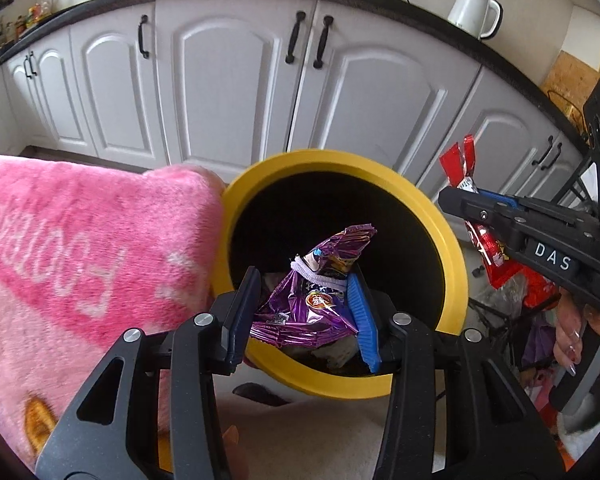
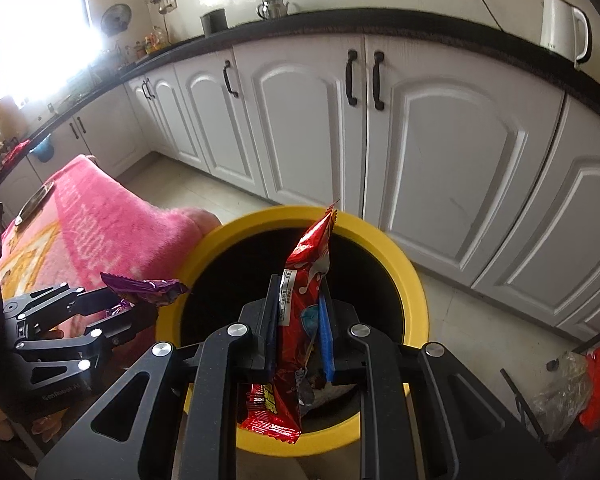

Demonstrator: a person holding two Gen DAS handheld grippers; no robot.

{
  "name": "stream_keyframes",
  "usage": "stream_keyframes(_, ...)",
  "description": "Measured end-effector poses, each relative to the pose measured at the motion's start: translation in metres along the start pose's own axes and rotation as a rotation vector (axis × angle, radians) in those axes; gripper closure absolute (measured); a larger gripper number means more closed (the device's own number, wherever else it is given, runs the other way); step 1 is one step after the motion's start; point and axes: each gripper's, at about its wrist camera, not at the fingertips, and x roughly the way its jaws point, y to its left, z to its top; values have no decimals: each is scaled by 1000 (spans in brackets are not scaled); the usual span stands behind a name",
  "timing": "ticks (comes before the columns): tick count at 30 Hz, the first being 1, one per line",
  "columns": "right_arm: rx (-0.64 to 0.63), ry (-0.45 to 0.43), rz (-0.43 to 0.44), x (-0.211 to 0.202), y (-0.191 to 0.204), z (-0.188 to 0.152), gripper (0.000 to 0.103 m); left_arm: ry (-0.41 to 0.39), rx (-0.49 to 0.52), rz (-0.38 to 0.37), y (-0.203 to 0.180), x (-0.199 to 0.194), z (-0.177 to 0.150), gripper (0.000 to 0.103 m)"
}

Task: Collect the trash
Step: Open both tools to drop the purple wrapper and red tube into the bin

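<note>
A round bin with a yellow rim (image 1: 452, 248) and dark inside stands on the floor; it also shows in the right wrist view (image 2: 416, 280). My left gripper (image 1: 304, 280) is shut on a crumpled purple foil wrapper (image 1: 312, 300), held over the bin's mouth; the same wrapper shows in the right wrist view (image 2: 148, 288). My right gripper (image 2: 300, 292) is shut on a red snack wrapper (image 2: 300, 312), held upright above the bin. In the left wrist view the right gripper (image 1: 456, 196) is at the bin's right edge with the red wrapper (image 1: 460, 164) in it. Some trash lies at the bin's bottom.
A pink fleece blanket (image 1: 80, 248) covers a surface left of the bin. White cabinet doors (image 1: 228, 92) under a dark counter run behind. A white kettle (image 1: 476, 12) stands on the counter. More wrappers and bags lie on the floor at the right (image 2: 572, 392).
</note>
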Motion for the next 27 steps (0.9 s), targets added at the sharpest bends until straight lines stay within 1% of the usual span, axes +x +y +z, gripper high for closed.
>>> stream_keyframes(7, 32, 59, 16, 19, -12, -6, 84, 80, 25, 11, -5, 27, -3, 66)
stream_keyframes(14, 85, 98, 31, 29, -25, -10, 82, 123, 38, 16, -8, 43, -1, 65)
stream_keyframes(16, 93, 106, 34, 31, -27, -11, 78, 124, 44, 22, -9, 45, -1, 59)
stream_keyframes(18, 95, 104, 30, 31, -28, -11, 74, 128, 47, 31, -10, 46, 0, 50)
stream_keyframes(20, 103, 101, 25, 30, -31, -12, 70, 131, 48, 33, -11, 44, 0, 47)
stream_keyframes(22, 113, 92, 22, 28, -33, -11, 66, 130, 51, 38, -11, 40, -1, 41)
stream_keyframes(24, 114, 78, 13, 23, -34, -9, 63, 125, 50, 49, -10, 32, -1, 29)
stream_keyframes(25, 112, 68, 6, 19, -33, -9, 58, 120, 45, 51, -8, 28, 0, 28)
stream_keyframes(26, 111, 59, 3, 16, -34, -7, 55, 115, 40, 53, -6, 24, 1, 25)
stream_keyframes(27, 110, 49, -1, 12, -33, -7, 51, 109, 34, 57, -5, 19, 1, 18)
